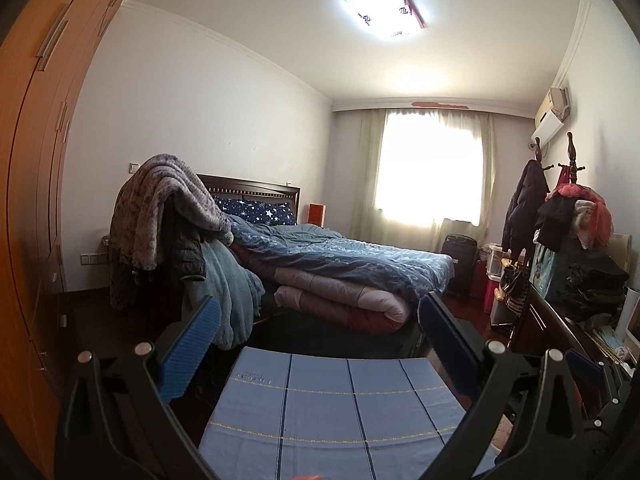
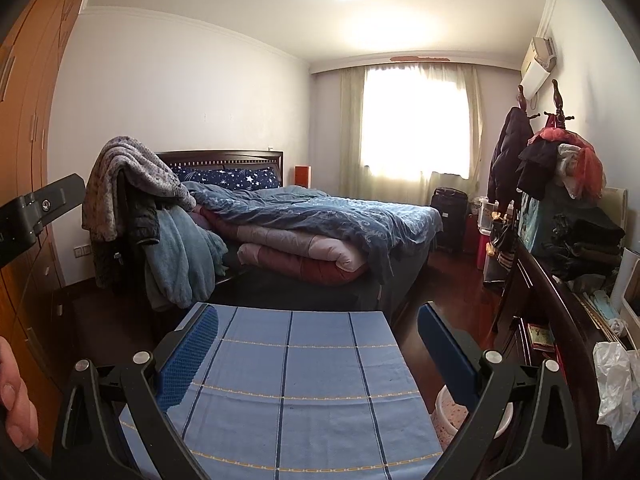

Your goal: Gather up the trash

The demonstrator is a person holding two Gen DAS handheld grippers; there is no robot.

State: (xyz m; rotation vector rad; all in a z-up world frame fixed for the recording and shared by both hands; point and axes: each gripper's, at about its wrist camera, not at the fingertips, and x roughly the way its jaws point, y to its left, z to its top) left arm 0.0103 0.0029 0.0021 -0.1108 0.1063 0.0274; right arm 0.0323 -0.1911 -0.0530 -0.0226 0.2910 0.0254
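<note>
Trash candidate: crumpled white plastic bag [image 2: 614, 388] on dark dresser [image 2: 560, 320], right of blue-cloth surface [image 2: 288, 380]. Left claw [image 1: 318, 344] and right claw [image 2: 318, 344] both apart, empty. Risk: thin plastic slips from grip; reaching sideways may knock clutter on dresser.

The right gripper [image 2: 318, 344] hangs wide open and empty over a blue checked cloth [image 2: 296, 392]; a crumpled white plastic bag [image 2: 614, 388] lies on the dark dresser [image 2: 560, 320].

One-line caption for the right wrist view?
Open right gripper above blue checked cloth, crumpled white plastic bag on the dark wooden dresser at right.
</note>
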